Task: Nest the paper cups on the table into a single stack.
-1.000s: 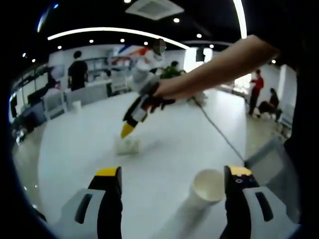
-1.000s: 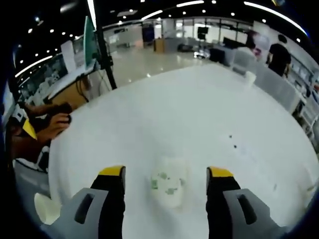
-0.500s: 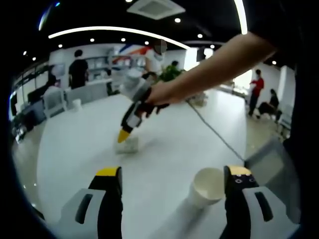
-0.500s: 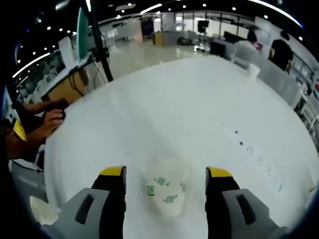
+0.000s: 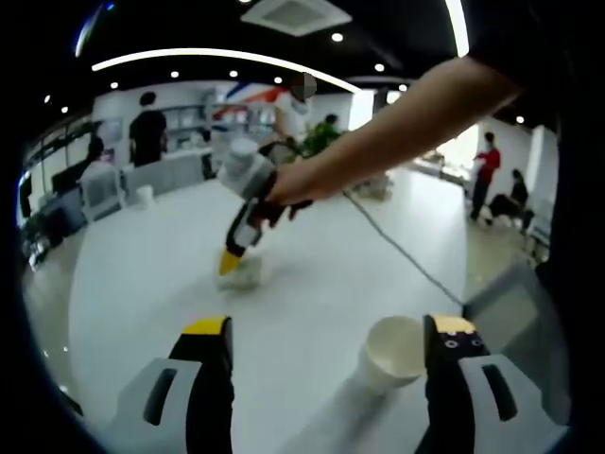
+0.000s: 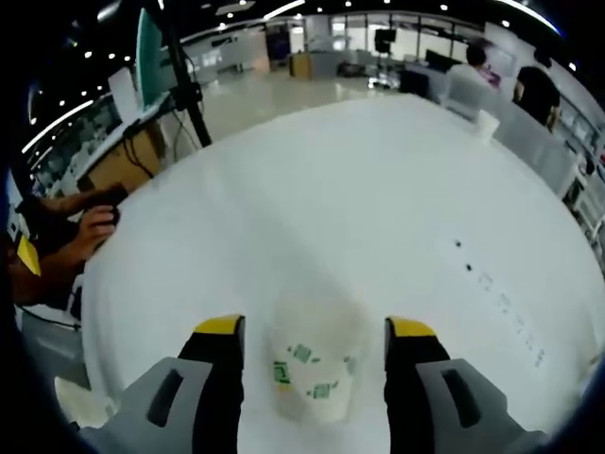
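A white paper cup with green marks (image 6: pixel 312 364) stands upside down on the white table (image 6: pixel 378 208), between the jaws of my right gripper (image 6: pixel 316 329), which is open and not touching it. In the left gripper view the same right gripper (image 5: pixel 232 257), held by a hand, points down at that cup (image 5: pixel 246 274). My left gripper (image 5: pixel 329 331) is open. A white stack of cups (image 5: pixel 392 352) lies on its side with its mouth toward the camera, just inside the right jaw. That stack (image 6: pixel 80 402) also shows at the lower left of the right gripper view.
A thin cable (image 5: pixel 406 255) runs across the table. Another white cup (image 5: pixel 145 197) stands at the table's far edge, also seen as a cup (image 6: pixel 487 123) near seated people. A dark pole (image 6: pixel 184 85) rises beyond the table's left edge. People stand in the background.
My right gripper has come down and forward, so the green-marked cup now sits deeper between its jaws. The left gripper and the lying stack have barely moved.
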{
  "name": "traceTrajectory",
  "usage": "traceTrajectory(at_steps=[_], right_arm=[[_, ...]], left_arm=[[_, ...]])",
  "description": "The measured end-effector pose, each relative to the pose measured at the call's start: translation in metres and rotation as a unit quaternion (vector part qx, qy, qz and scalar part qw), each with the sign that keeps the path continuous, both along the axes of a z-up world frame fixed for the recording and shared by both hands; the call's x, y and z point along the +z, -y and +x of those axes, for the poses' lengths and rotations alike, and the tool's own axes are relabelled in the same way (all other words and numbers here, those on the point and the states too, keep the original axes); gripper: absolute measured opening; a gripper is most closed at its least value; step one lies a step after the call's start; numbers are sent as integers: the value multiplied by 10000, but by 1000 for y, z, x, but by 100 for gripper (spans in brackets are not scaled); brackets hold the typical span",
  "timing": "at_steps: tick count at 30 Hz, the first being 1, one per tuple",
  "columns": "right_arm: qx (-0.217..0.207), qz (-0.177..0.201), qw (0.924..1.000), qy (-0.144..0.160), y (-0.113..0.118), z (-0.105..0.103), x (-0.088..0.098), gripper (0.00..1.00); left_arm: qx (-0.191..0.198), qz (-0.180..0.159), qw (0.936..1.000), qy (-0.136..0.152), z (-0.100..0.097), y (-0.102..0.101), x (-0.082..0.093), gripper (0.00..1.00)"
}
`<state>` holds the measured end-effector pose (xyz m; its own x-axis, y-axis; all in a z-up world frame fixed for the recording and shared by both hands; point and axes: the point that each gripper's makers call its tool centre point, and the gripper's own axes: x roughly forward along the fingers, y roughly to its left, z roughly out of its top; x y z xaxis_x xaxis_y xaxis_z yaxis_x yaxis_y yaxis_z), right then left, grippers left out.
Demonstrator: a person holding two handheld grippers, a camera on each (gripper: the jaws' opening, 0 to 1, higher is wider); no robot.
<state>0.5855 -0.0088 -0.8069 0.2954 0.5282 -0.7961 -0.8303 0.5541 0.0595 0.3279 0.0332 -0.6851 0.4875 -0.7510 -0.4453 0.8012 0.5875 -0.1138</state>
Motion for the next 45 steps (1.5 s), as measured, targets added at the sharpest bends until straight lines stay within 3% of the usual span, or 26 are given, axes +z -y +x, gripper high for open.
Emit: traceTrajectory(at_steps=[20, 45], right_arm=[[62, -141, 9997, -166, -8, 1, -14, 44], [-20, -62, 9994, -345, 4, -6, -7, 36]], left_arm=[[29, 23, 10000, -36, -1, -5, -3, 81], [70, -24, 10000, -44, 1, -4, -1, 81]])
